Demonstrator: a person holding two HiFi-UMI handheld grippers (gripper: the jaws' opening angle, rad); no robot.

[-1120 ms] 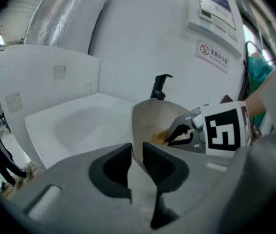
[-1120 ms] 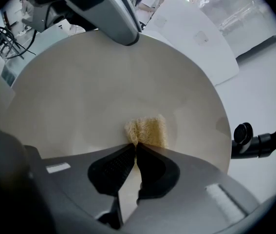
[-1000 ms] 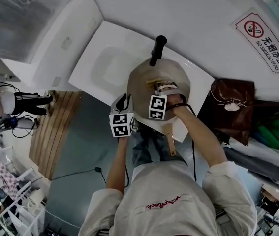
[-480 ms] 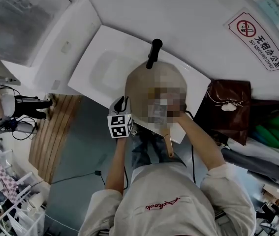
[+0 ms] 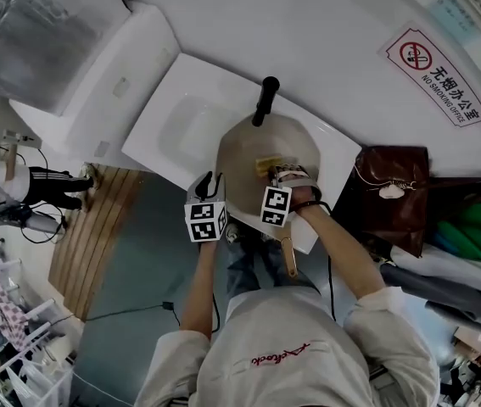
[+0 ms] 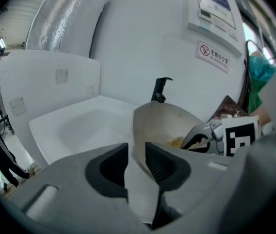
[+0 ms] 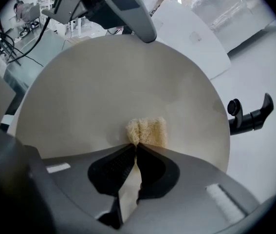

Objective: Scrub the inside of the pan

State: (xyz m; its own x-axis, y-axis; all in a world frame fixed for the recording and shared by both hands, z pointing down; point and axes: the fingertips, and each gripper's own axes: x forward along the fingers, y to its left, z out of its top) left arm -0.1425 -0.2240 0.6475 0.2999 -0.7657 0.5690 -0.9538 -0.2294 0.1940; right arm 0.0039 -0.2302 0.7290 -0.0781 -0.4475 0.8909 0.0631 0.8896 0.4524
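Two views split the work. The head view alone shows the layout: the pan (image 5: 248,153) sits at the right end of a white sink (image 5: 181,121), its black handle (image 5: 265,100) pointing away from the person towards the wall. A brown bag (image 5: 390,195) lies just to its right.

The right gripper view alone shows the right gripper (image 7: 135,145) with its jaws clamped on a yellow sponge (image 7: 147,130), which is pressed flat on the pan's floor near the middle.

The left gripper view alone shows the near rim of the pan running up between the jaws of the left gripper (image 6: 136,150). These jaws have just been opening. The pads seem to stand clear of the rim on both sides, though the angle makes it hard to be sure about the right pad.

The pan is round and shallow. Its inside is a pale, matte beige, and I can make out no marks on it.

Compared with a second ago, the pan, its handle and the left gripper keep the same arrangement. The sponge and the right gripper sit a little nearer the person's side of the pan floor.
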